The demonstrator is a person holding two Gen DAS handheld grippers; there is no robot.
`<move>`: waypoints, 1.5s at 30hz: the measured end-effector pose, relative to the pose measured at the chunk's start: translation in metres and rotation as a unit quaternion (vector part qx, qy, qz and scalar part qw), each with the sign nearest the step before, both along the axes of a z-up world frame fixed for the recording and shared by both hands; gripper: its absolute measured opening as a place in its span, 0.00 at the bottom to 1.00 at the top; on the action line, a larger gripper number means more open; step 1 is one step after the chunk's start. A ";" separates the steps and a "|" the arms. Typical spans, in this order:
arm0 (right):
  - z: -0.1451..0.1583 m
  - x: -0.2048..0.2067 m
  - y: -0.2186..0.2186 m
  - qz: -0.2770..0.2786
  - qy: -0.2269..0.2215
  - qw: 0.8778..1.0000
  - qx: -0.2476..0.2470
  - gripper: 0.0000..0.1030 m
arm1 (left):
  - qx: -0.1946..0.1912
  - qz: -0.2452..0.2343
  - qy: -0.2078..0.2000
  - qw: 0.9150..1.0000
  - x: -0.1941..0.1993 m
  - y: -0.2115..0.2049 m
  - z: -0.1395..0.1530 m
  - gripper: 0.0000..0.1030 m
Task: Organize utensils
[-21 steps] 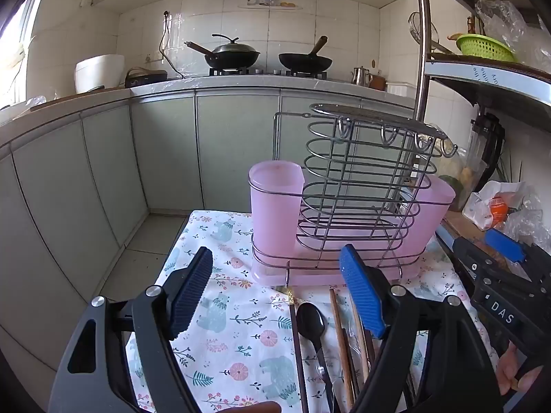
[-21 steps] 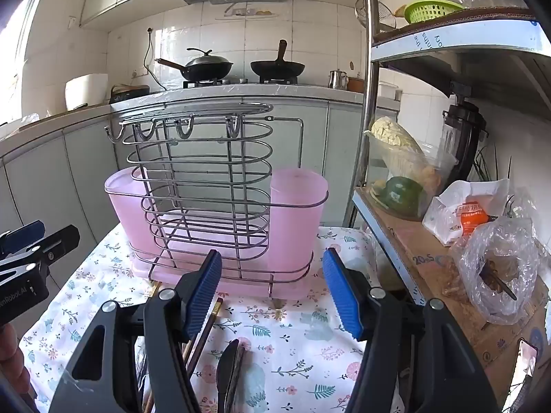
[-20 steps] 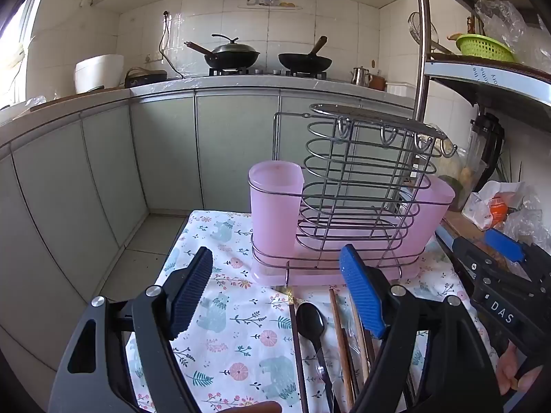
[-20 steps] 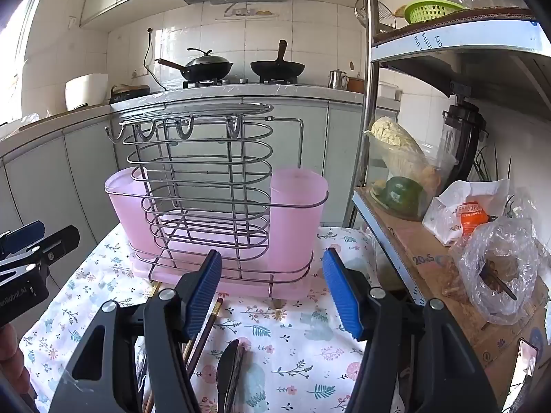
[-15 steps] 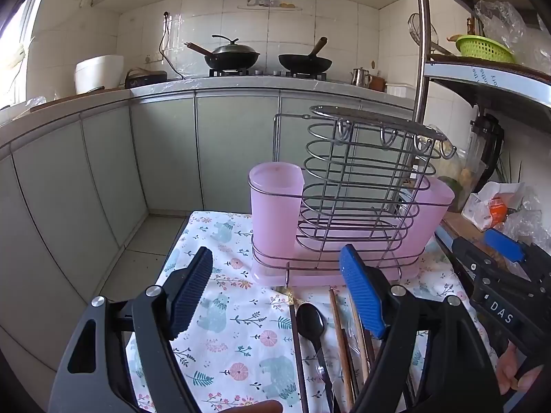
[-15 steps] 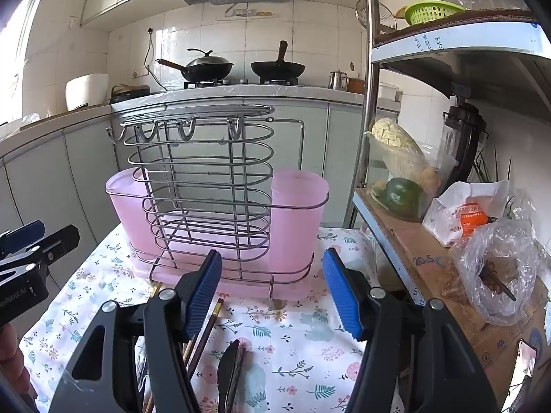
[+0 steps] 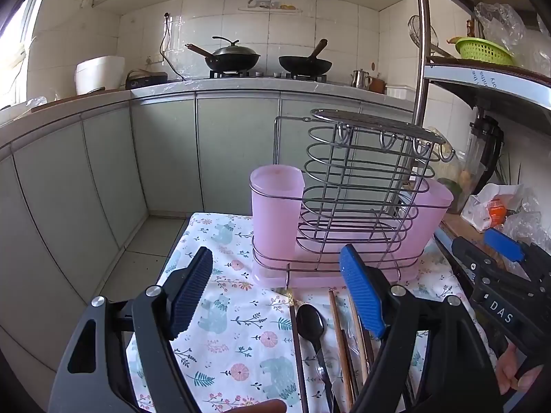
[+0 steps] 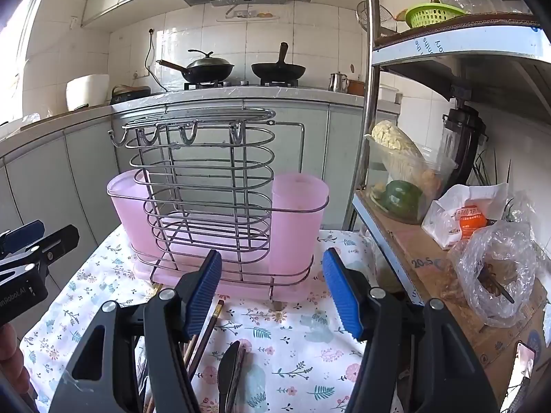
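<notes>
Lettering "DAS" on right tongs (image 7: 499, 251), "20.5" on cardboard (image 8: 447, 275)

Shiny metal wire rack (image 7: 365, 186) holds translucent matt pink plastic cups (image 7: 275, 206); glossy black spoon (image 7: 310, 320) (plastic-looking) lies on printed cloth (image 7: 227, 323)

Utensils (image 7: 320, 337) flat before pink-cupped wire rack (image 7: 347, 213)

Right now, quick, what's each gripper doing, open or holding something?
Left gripper: open, holding nothing, above the black spoon and chopsticks.
Right gripper: open, holding nothing, facing the pink utensil rack.
</notes>
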State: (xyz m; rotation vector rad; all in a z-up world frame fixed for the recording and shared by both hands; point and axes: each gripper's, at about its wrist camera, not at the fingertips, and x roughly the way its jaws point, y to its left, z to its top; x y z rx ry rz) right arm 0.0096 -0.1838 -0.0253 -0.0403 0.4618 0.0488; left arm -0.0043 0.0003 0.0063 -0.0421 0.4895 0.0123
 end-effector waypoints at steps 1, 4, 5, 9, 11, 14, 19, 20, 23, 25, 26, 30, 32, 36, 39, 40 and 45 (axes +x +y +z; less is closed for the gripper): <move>0.000 0.000 0.000 0.000 0.000 1.000 0.000 0.59 | 0.000 0.000 0.000 1.000 0.000 0.000 0.000 0.74; 0.002 0.000 0.001 0.000 0.002 1.000 0.000 0.59 | 0.000 -0.001 0.000 1.000 -0.001 0.000 0.002 0.75; 0.003 0.000 0.001 0.000 0.002 1.000 0.000 0.59 | 0.000 -0.001 0.000 1.000 -0.001 0.000 0.002 0.74; 0.002 0.000 0.001 0.000 0.002 1.000 0.000 0.59 | 0.000 -0.001 0.000 1.000 0.000 -0.001 -0.001 0.74; 0.001 0.000 0.001 0.000 0.001 1.000 -0.001 0.59 | 0.000 -0.001 0.000 1.000 0.000 -0.001 -0.001 0.74; 0.001 0.000 0.001 0.000 0.001 1.000 -0.001 0.59 | 0.000 0.000 0.000 1.000 0.000 -0.001 -0.001 0.75; 0.002 0.000 0.001 0.001 0.001 1.000 -0.002 0.59 | -0.001 0.000 -0.001 1.000 -0.001 -0.001 0.000 0.74; 0.002 0.000 0.001 0.001 0.001 1.000 -0.002 0.59 | -0.001 0.000 -0.001 1.000 -0.001 -0.001 0.000 0.74; 0.001 0.000 0.002 0.001 0.001 1.000 -0.002 0.59 | -0.002 0.000 -0.001 1.000 -0.001 -0.001 0.000 0.74; 0.003 0.000 0.001 0.001 0.001 1.000 -0.003 0.59 | -0.003 0.000 -0.001 1.000 -0.001 -0.001 0.000 0.74; 0.003 0.000 0.001 0.001 0.001 1.000 -0.003 0.59 | -0.003 0.000 -0.001 1.000 -0.001 -0.001 0.000 0.74; 0.003 -0.001 0.002 0.001 0.001 1.000 -0.003 0.59 | -0.002 0.000 0.000 1.000 0.000 -0.002 0.000 0.74; 0.003 -0.001 0.002 0.001 0.001 1.000 -0.004 0.59 | -0.002 -0.001 0.000 1.000 0.001 -0.002 0.000 0.75; 0.002 -0.001 0.002 0.001 0.000 1.000 -0.004 0.59 | -0.003 -0.001 0.000 1.000 0.002 -0.004 0.000 0.74; 0.004 -0.001 0.001 0.001 0.000 1.000 -0.004 0.59 | -0.003 -0.001 -0.001 1.000 0.003 -0.006 0.000 0.74; 0.003 -0.001 0.002 0.001 0.000 1.000 -0.004 0.59 | -0.002 0.000 -0.001 1.000 0.000 -0.002 0.000 0.74; 0.002 -0.002 0.002 0.001 0.000 1.000 -0.005 0.59 | -0.003 0.000 -0.001 1.000 0.000 -0.003 0.001 0.74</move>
